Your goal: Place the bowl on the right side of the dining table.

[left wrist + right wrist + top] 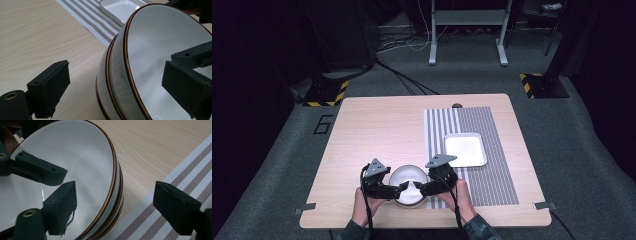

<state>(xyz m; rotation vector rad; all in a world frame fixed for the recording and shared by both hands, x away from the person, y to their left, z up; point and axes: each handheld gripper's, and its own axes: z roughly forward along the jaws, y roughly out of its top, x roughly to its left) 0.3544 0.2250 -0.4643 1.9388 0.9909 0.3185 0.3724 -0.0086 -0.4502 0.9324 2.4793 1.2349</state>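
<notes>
bowls (409, 186), white with a thin brown rim and nested in a stack, sit near the front edge of the wooden table (377, 125), just left of the striped placemat (492, 180), on which a white square tray (466, 149) rests farther back. the left gripper (403, 188) straddles the stack's left rim, one jaw inside the top bowl and one outside over bare wood, both pads clear of the wall, so it is spread and holding nothing. the right gripper (417, 189) does the same on the right rim: one pad hangs inside the bowl, the other over the mat, with gaps on both sides, so it too is spread with no pinch yet. these look like glazed ceramic, so probably stiff, fairly heavy for a rim grip, smooth enough to slip, and liable to chip if knocked together. the best hold is likely the upper wall just below the rim of the top bowl (160, 50) alone, pads flat on inner and outer faces, taken at opposite sides so the weight is shared and the bowl lifts level out of the lower bowl (119, 195).
</notes>
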